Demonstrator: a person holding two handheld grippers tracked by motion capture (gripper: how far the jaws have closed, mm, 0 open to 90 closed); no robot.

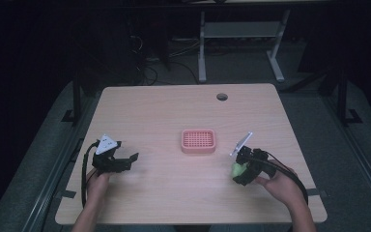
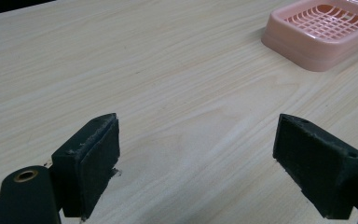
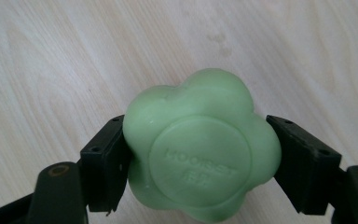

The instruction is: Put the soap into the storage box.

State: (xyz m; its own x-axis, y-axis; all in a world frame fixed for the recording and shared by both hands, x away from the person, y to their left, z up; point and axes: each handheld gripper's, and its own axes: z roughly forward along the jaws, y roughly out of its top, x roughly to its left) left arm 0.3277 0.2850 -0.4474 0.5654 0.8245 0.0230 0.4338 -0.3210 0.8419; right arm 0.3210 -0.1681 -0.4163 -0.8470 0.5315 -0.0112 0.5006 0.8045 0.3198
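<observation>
A green flower-shaped soap sits squeezed between the two black jaws of my right gripper, just above the wooden table. From above, that soap and right gripper are at the table's right front. A pink slatted soap dish lies at the table's middle, to the left of and beyond the soap. My left gripper rests at the left front, open, with bare wood between its jaws. The pink dish shows far off at the upper right in the left gripper view.
The light wooden table has a round cable hole near its far edge. Beyond it stands a white-legged desk frame on a dark floor. A person's hands hold both grippers from the near edge.
</observation>
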